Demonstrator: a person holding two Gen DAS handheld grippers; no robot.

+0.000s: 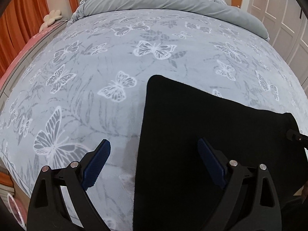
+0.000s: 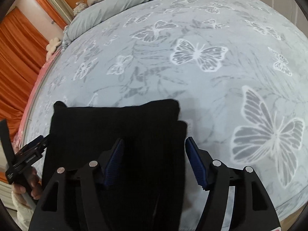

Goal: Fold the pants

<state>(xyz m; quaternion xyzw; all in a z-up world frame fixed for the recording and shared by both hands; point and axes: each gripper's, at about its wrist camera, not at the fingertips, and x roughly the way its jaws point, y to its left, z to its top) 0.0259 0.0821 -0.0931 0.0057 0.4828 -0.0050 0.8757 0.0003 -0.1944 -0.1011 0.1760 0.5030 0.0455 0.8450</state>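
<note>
- The black pants lie folded into a compact, roughly rectangular stack on the bed, at its near edge and toward the middle of that edge.
- The bed is covered by a grey-blue blanket printed with white butterflies; a plain grey duvet is bunched along the far end.
- Left gripper: jaws spread wide, blue ribbed pads facing each other. One pad is over bare blanket just beside the stack's left edge; the other is over the black fabric. The left edge of the stack runs between the two pads. Neither pad presses on the cloth; nothing is clamped.
- Right gripper: jaws apart. One pad is over the pants; the other is at the stack's right edge, where fabric meets blanket. No pinched cloth is visible between them.
- In the right wrist view the stack shows two layers: an upper layer with its far corner raised slightly, and a lower layer protruding on the right side.
- In the same view the left gripper's body appears at the left margin, gripped by a hand.
- Orange curtains hang beyond the bed's left side; white cabinet doors stand beyond its right side.
</note>
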